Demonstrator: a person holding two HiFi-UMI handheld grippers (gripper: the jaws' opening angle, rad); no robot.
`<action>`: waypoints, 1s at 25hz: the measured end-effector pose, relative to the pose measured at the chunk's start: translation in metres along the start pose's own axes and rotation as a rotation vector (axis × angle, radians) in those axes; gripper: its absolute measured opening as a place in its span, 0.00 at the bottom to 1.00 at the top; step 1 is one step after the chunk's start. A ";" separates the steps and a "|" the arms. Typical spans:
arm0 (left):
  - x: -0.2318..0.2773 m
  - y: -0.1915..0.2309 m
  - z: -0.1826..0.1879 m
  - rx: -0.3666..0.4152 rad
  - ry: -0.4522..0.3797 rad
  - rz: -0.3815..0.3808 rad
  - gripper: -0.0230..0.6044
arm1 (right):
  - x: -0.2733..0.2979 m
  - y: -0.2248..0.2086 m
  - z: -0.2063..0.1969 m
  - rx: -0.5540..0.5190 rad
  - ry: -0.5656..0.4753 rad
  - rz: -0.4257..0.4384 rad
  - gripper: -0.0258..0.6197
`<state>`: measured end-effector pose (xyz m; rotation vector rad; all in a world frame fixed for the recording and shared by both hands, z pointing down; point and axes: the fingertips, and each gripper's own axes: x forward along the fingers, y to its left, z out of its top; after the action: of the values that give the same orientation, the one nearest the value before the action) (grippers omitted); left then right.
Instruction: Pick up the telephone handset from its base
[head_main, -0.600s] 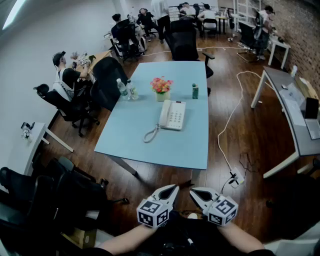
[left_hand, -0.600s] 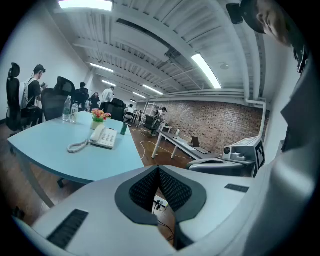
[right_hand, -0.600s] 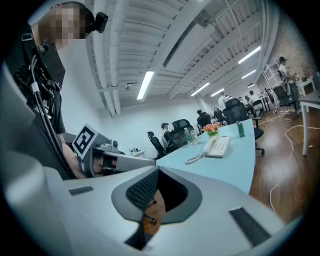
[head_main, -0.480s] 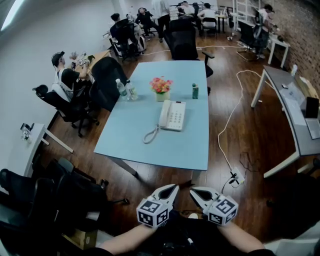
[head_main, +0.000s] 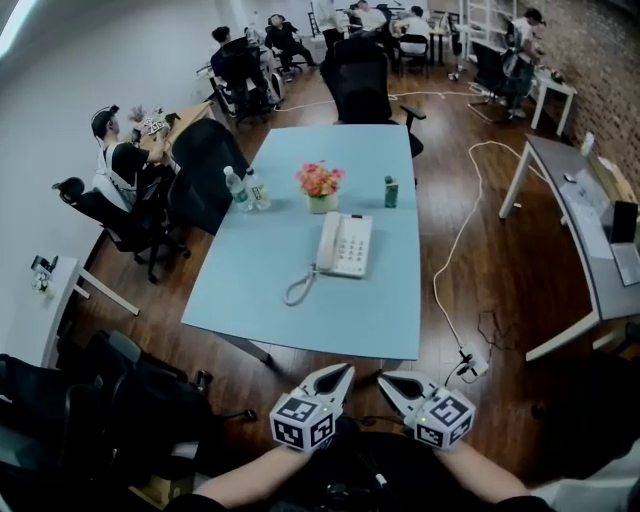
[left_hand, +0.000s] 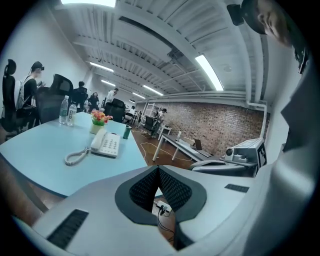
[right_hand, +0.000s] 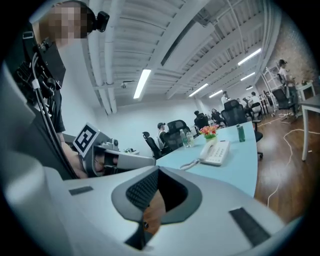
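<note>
**Grippers.** The left gripper (head_main: 345, 372) and right gripper (head_main: 387, 380) sit at the bottom of the head view, side by side and close to the person's body. They are in the same place in the frame as half a second ago. Each gripper's own view shows its jaws brought together at the tips with nothing between them, only floor visible through the gap below. Both are well short of the table (head_main: 300, 322), with bare wooden floor between.

**Change noted.** The near edge of the table now lies lower in the head view and closer to the gripper tips than before. Everything on the table has shifted down with it. I judge that the person is walking up to the table and that the hands have not yet begun a reach.

**Task object.** The telephone (head_main: 345, 245) lies near the middle of the table. The handset (head_main: 327, 240) is seated along the left side of its base (head_main: 353, 247) and is untouched. Its coiled cord (head_main: 298, 288) trails toward the near left corner.

**Beyond.** A flower pot (head_main: 321, 190) stands just behind the telephone. A green bottle (head_main: 391, 190) is to its right and water bottles (head_main: 243, 190) are at the left edge. None of them blocks a near-side approach.

**Assessment.** The task is at the approach stage and no pickup work is done. One gripper will have to open before it can straddle the handset. The cord on the near side may get in the way.
</note>
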<state>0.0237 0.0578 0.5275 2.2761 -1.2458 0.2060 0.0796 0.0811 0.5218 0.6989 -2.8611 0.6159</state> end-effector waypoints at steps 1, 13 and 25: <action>0.004 0.007 0.006 0.000 -0.004 -0.002 0.04 | 0.005 -0.004 0.003 -0.006 0.001 -0.005 0.07; 0.053 0.081 0.069 0.017 0.024 -0.095 0.04 | 0.077 -0.057 0.051 0.004 -0.031 -0.125 0.07; 0.081 0.170 0.110 0.069 0.068 -0.146 0.04 | 0.142 -0.092 0.083 0.053 -0.107 -0.263 0.07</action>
<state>-0.0824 -0.1324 0.5288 2.3863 -1.0486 0.2743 -0.0049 -0.0867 0.5109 1.1252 -2.7860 0.6336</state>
